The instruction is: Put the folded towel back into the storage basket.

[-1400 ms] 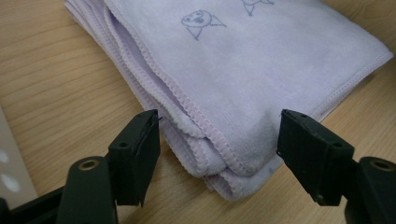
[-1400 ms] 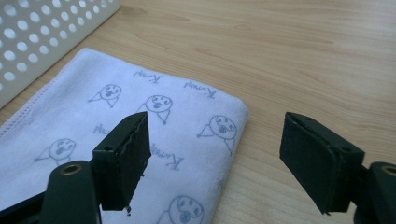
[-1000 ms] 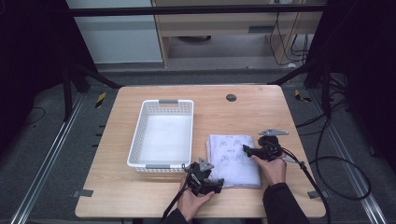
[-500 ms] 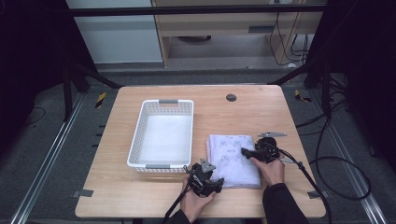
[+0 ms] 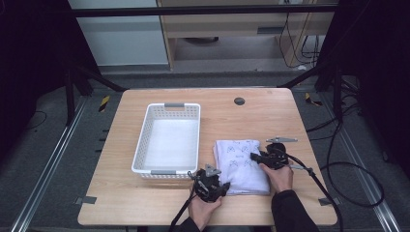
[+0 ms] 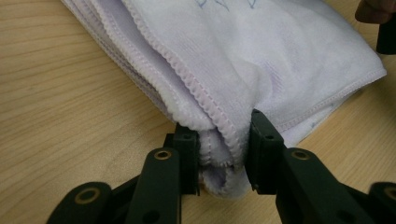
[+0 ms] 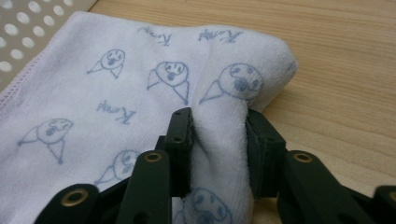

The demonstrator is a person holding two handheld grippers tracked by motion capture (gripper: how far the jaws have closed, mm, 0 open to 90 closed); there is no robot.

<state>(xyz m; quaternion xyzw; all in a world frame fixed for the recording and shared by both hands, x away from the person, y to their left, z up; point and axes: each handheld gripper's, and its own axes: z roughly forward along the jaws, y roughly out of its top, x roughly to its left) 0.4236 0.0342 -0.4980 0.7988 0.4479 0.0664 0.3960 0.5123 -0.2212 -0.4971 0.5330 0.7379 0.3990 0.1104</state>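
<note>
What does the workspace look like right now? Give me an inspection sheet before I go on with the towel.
Surface: wooden table, level, with a dark round fitting near its far edge.
Job's things: folded white towel with blue prints lying flat; white perforated basket beside it, nothing inside.
Clutter: small grey metal piece past the towel.
Grippers: left gripper has just closed on the towel's near hemmed corner; right gripper has just closed on a pinched fold of it.
Cables: black cable trails off the table to the floor.
Surroundings: dark frame, cabinet behind, floor rails.
</note>
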